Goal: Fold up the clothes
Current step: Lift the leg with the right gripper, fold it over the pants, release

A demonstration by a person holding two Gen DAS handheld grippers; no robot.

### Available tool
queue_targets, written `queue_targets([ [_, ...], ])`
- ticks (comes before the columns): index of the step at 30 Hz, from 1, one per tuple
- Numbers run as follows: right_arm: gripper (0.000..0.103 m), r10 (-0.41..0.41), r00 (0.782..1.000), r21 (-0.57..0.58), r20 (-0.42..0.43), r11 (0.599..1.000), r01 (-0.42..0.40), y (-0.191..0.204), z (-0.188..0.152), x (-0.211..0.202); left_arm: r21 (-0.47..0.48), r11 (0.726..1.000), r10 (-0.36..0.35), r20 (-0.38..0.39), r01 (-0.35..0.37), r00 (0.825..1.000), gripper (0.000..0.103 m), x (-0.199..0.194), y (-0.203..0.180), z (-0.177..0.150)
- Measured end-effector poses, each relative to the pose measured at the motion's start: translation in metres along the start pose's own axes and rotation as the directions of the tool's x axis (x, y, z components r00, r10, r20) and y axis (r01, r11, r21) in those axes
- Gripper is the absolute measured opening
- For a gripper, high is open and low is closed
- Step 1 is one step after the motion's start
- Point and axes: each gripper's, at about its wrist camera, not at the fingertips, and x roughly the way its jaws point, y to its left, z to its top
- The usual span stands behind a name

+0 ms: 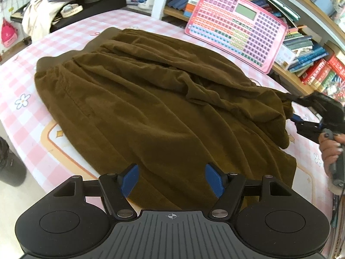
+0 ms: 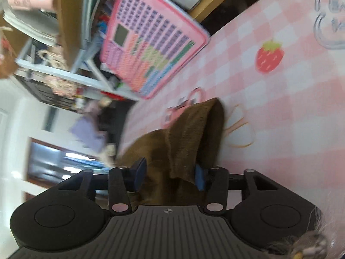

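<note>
Currently, a brown corduroy skirt [image 1: 151, 99] is being spread over the pink checked desk [image 1: 13, 77], its elastic waistband at the far end. Its hem corner is being pinched and lifted by the right tongs [image 2: 170, 176], while the left tongs [image 1: 171, 180] are being held spread above the near hem. Judging by this, the lifted corner is best being carried across evenly, so the edges are being matched.

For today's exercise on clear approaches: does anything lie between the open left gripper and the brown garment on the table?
Nothing visible does. The left gripper hovers with its jaws open right over the near hem of the brown garment, which lies on the pink checked tablecloth. The right gripper holds the far corner, off to the side.
</note>
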Motion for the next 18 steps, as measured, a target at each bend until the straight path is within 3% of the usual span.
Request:
queue_targets([
  [4,0.017,-0.066,0.998,-0.072,-0.001,0.995,0.066,0.006,-0.007,0.006,-0.007,1.000,0.004,0.005,-0.004,1.000,0.069,-0.001,0.002,0.000],
  [7,0.014,-0.075,0.997,-0.180,-0.010,0.981,0.072,0.022,-0.012,0.006,-0.023,1.000,0.005,0.004,-0.005,1.000,0.069,0.000,0.004,0.000],
  [9,0.012,0.075,0.996,-0.225,-0.044,0.971,-0.083,0.052,-0.014,-0.007,-0.020,1.000,0.000,0.001,0.000,1.000,0.069,0.002,0.003,0.001],
  [11,0.008,0.223,0.971,-0.264,-0.084,0.935,-0.237,0.083,-0.017,-0.020,-0.013,1.000,-0.004,-0.004,0.003,1.000,0.069,0.003,0.001,0.001],
  [13,0.006,0.362,0.923,-0.295,-0.129,0.875,-0.384,0.113,-0.019,-0.032,-0.010,1.000,-0.005,-0.007,0.005,1.000,0.069,0.004,0.000,0.002],
  [14,0.006,0.437,0.889,-0.301,-0.138,0.837,-0.458,0.127,-0.019,-0.040,-0.008,1.000,-0.004,-0.008,0.004,1.000,0.069,0.005,0.000,0.002],
  [15,0.006,0.514,0.853,-0.287,-0.088,0.807,-0.516,0.135,-0.015,-0.048,-0.008,1.000,-0.002,-0.008,0.002,1.000,0.069,0.004,0.000,0.002],
  [18,0.006,0.492,0.857,-0.246,0.152,0.859,-0.449,0.133,0.007,-0.059,-0.012,1.000,0.003,-0.003,-0.004,1.000,0.069,0.002,0.002,0.002],
])
